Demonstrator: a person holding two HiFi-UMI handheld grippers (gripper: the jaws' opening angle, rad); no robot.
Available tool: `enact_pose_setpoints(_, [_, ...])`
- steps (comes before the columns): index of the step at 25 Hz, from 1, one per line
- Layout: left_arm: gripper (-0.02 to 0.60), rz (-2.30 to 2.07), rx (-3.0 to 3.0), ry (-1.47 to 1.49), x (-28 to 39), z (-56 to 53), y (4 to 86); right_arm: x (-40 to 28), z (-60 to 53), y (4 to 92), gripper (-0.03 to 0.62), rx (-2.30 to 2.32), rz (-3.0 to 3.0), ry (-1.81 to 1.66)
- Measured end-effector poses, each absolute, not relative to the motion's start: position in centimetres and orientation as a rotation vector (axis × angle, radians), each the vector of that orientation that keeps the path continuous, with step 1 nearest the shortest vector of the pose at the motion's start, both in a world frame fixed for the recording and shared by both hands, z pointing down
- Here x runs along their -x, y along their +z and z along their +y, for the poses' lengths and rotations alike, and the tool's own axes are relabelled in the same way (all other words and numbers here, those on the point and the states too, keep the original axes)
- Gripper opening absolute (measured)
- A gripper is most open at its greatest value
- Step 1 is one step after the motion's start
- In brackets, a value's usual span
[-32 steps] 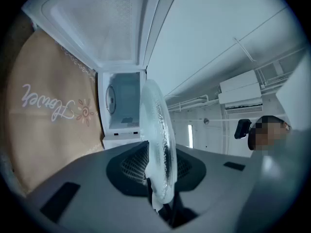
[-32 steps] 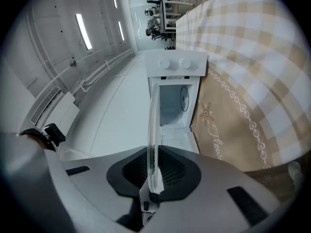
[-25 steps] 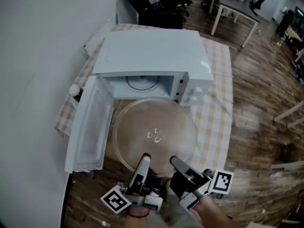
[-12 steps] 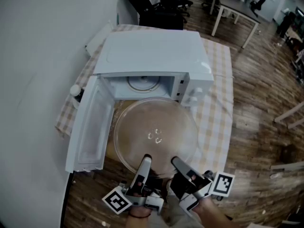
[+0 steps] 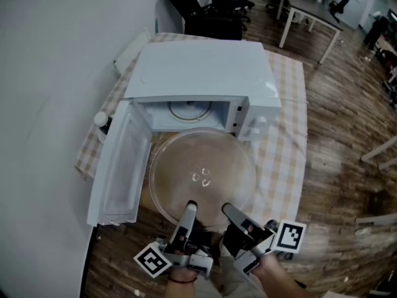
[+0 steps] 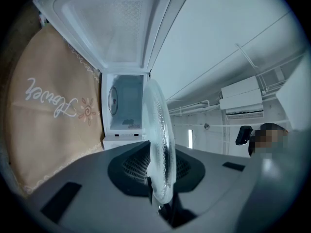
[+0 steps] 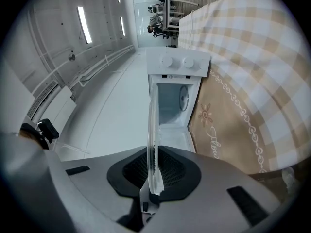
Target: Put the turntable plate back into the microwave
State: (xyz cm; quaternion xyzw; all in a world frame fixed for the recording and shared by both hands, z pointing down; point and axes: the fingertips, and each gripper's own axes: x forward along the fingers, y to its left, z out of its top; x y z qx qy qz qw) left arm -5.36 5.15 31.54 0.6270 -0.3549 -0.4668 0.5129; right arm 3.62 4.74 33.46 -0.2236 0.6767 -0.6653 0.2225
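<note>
Item: round clear glass turntable plate [image 5: 203, 177], rim at 6 o'clock clamped by left hand-held gripper [image 5: 189, 208] and right hand-held gripper [image 5: 226, 211]. Best kept level, fed toward 12 o'clock into white microwave [image 5: 198, 79].

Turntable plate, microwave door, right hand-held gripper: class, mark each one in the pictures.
turntable plate [image 5: 201, 166], head view, middle of the glass.
microwave door [image 5: 118, 166], head view, its inner face.
right hand-held gripper [image 5: 225, 209], head view, tips on the plate's rim.
</note>
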Motion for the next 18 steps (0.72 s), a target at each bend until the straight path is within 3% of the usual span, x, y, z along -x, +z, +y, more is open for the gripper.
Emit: enact_pose_setpoints(18, [0.035, -0.867, -1.521, -1.085, 8.3, -3.4, 35.9, -1.0, -3.7, 38.2, 0.046, 0.666, 1.811, -1.8])
